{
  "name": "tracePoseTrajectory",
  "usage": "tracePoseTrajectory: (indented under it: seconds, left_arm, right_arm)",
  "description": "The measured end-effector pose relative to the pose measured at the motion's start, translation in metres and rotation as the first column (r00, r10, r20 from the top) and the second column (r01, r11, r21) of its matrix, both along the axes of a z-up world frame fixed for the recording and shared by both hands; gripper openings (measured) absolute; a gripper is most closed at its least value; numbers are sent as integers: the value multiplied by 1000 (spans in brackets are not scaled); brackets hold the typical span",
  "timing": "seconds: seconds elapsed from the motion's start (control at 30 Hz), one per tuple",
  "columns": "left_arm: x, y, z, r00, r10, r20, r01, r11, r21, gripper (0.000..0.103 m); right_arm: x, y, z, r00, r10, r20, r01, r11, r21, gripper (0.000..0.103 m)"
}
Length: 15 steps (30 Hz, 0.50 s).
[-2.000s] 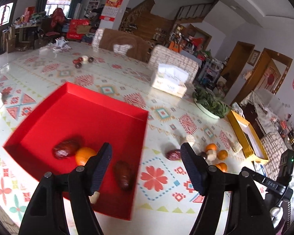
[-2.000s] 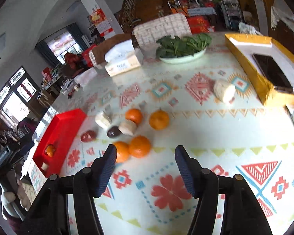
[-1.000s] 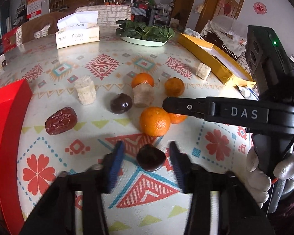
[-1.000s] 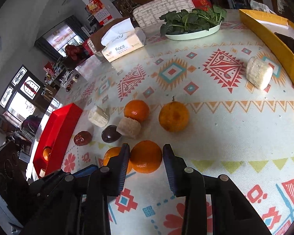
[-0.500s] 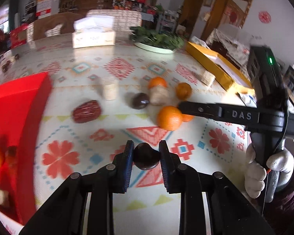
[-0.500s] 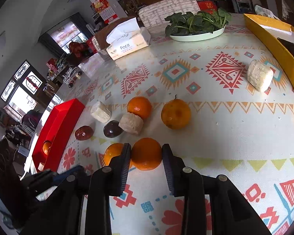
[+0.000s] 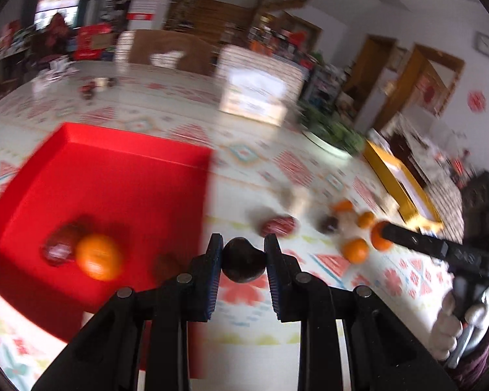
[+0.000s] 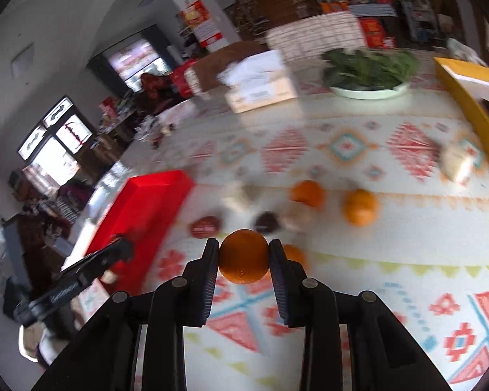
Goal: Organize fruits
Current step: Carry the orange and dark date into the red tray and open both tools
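Observation:
My left gripper (image 7: 243,262) is shut on a dark round fruit (image 7: 243,264) and holds it above the table, just right of the red tray (image 7: 114,150). The tray holds an orange (image 7: 97,256), a red date (image 7: 59,247) and a dark fruit (image 7: 166,265). My right gripper (image 8: 244,262) is shut on an orange (image 8: 244,256), lifted off the table. More oranges (image 8: 360,207), a red date (image 8: 204,226), a dark fruit (image 8: 267,221) and pale chunks (image 8: 238,195) lie on the patterned cloth. The view is motion-blurred.
A tissue box (image 8: 260,88), a plate of greens (image 8: 368,68) and a yellow box (image 8: 472,104) stand at the far side. The right gripper shows in the left wrist view (image 7: 414,239). The red tray also shows in the right wrist view (image 8: 137,208).
My left gripper has swung left with the dark fruit, bringing the red tray into view. My right gripper has lifted the orange off the cloth.

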State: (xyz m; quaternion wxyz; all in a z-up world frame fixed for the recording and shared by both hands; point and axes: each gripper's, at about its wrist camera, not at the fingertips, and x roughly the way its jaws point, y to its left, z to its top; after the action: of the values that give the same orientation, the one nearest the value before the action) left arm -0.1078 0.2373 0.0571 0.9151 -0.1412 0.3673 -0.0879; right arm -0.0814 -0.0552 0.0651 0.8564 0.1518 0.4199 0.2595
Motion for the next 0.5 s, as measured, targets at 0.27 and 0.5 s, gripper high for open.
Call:
tracePoseTrajectory:
  seconds: [0.27, 0.5]
  left_arm:
    - [21, 101, 1, 986, 156, -52, -160, 983, -88, 25]
    - [31, 149, -19, 969, 212, -126, -232, 958, -167, 25]
  right_arm:
    - [19, 106, 6, 977, 206, -44, -202, 976, 85, 34]
    - [28, 206, -13, 943, 321, -86, -322, 947, 9, 34]
